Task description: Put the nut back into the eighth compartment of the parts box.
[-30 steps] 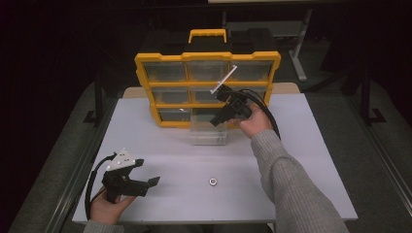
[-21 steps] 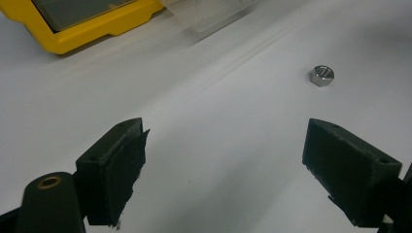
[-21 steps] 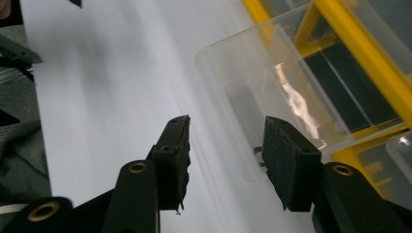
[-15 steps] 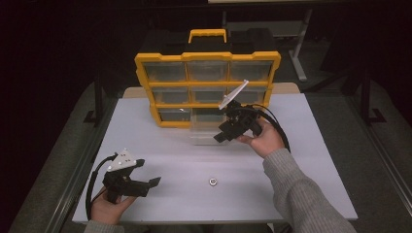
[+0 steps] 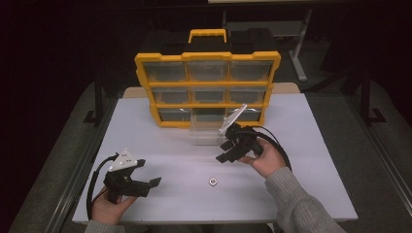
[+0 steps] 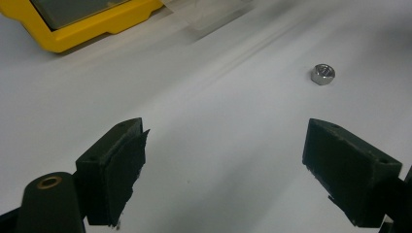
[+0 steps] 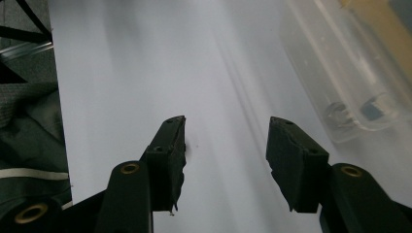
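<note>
1. Nut: small, six-sided, shiny steel, lying flat on the white table, ahead and to the right of the left gripper's wide-spread, empty jaws.
2. Likely light, hard and slippery; best pinched across two opposite flats.
3. Right gripper hovers beyond the nut, jaws partly apart, having just been opening, nothing between them.
4. Clear plastic bin lies right of those jaws, before the yellow organizer.

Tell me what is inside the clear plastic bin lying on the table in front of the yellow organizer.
The clear bin holds a few small metal parts at one end, blurred through its wall; their kind cannot be told.
</note>
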